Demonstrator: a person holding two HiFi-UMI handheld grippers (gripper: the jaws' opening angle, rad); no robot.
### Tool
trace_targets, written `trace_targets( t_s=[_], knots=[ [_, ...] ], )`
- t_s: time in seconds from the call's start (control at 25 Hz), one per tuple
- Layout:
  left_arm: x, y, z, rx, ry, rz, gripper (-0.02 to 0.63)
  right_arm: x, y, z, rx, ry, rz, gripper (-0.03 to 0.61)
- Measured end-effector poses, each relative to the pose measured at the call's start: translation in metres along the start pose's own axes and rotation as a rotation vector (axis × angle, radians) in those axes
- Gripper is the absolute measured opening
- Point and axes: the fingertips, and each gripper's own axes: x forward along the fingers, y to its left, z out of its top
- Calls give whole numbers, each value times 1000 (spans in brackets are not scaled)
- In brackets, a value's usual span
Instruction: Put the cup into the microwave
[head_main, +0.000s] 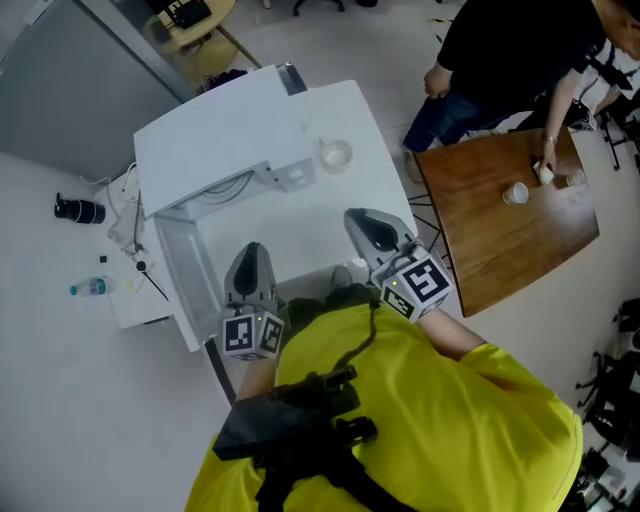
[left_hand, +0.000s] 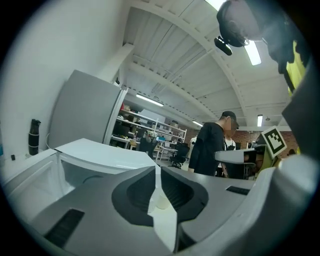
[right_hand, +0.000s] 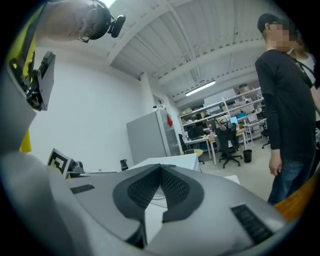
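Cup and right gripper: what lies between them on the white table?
Nothing. In the head view, only bare white tabletop lies between the right gripper and the cup.

Floor (head_main: 40, 400): pale grey, smooth.
Wall (right_hand: 85, 115): plain white.
Ceiling (left_hand: 165, 55): white, vaulted, ribbed.
Lights (left_hand: 253, 52): strip lamps, lit.
Table (head_main: 500, 250): brown wood, beside white worktop (head_main: 290, 240).
Shelves (left_hand: 145, 122): far back, loaded.
Cabinet (left_hand: 85, 112): tall, grey.
Chair (right_hand: 227, 145): black, wheeled.

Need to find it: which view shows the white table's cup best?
Head view: the cup is seen whole from above. Left gripper view shows only a sliver behind the shut left claw; right gripper view shows none.
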Motion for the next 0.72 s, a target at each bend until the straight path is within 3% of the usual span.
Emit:
trace_targets(
  t_s=[0.16, 0.28, 0.36, 0.72],
  knots=[
    [45, 9, -38, 6, 71, -72, 149, 16, -20, -17, 22, 31, -62, 6],
    [82, 7, -82, -14, 147, -132, 287, 25, -42, -33, 47, 53, -136, 6],
    [106, -2, -112, 13, 188, -165, 370, 27, -60, -42, 63, 56, -180, 6],
    [247, -52, -250, 128, 292, -255, 454, 16, -146, -104, 104, 90, -338, 6]
  ],
)
